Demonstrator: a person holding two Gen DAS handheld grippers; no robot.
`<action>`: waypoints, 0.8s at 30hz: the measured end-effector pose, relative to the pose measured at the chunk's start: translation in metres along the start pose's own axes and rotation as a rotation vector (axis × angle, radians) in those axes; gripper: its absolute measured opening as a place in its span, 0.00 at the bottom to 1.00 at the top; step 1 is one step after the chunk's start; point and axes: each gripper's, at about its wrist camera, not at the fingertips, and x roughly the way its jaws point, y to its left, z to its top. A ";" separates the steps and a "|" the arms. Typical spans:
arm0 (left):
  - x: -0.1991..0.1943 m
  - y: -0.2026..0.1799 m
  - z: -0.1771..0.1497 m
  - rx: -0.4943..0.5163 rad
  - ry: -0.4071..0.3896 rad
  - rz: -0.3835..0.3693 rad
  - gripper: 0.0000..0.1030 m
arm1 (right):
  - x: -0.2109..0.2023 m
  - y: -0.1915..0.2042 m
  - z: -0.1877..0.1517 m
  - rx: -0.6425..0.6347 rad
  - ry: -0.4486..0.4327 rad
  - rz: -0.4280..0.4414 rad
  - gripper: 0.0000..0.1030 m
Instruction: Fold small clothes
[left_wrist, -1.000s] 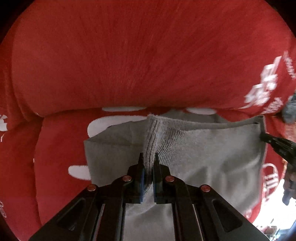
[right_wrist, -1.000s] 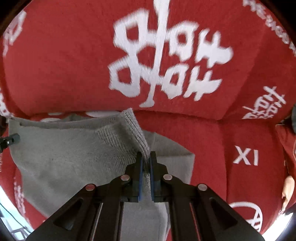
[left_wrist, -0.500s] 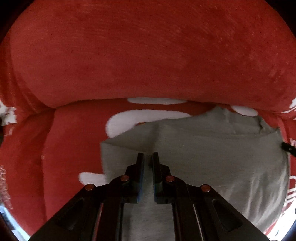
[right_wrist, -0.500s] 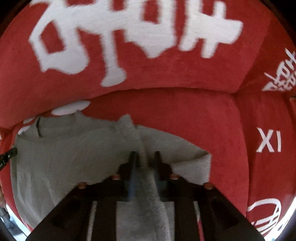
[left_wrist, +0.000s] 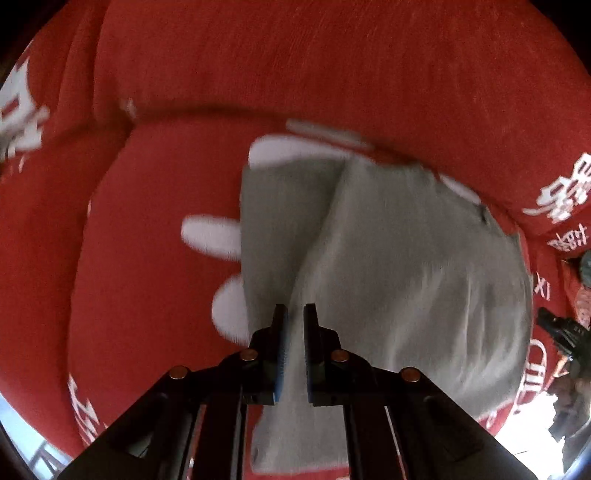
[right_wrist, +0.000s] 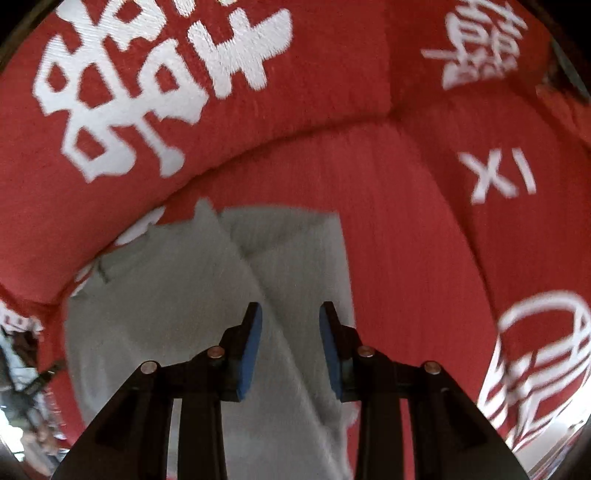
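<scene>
Pictured on a red seat cushion (left_wrist: 147, 221), hard against a red backrest (left_wrist: 295, 55): spread almost flat, a small grey garment (left_wrist: 406, 258), blurred in both views. Covering part of the white lettering woven into the cushion, with white strokes showing past its left edge. Reaching at its far edge to the seam between cushion and backrest.

Shown from the left wrist, pointing steeply down: the left hand-held gripper (left_wrist: 295, 317), all but closed, with only a narrow slit between its blue pads. Pinched there, by the look of it, a raised ridge of the grey cloth, running from the far edge of the garment straight into the jaws and tenting the fabric on either side.

Shown from the right wrist, also aimed steeply down: the right hand-held gripper (right_wrist: 290, 314), parted to a moderate gap, gripping nothing. Passing diagonally beneath that gap, a folded edge of the same garment, lying slack and clear of both pads. Ending just beside the right finger, the garment's right edge, with bare red cushion beyond.

Visible behind: large white characters (right_wrist: 159, 85) on the backrest and the letters "XI" (right_wrist: 498, 177) on the cushion, well apart from the cloth.
</scene>
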 end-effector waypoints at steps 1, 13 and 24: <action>0.000 0.001 -0.006 -0.004 0.013 -0.003 0.08 | -0.002 -0.002 -0.006 0.008 0.007 0.011 0.34; -0.017 0.005 -0.045 0.011 0.042 0.015 0.84 | -0.010 0.017 -0.089 0.056 0.110 0.199 0.39; 0.000 0.048 -0.089 -0.165 0.199 -0.163 0.84 | -0.007 -0.052 -0.148 0.464 0.080 0.242 0.48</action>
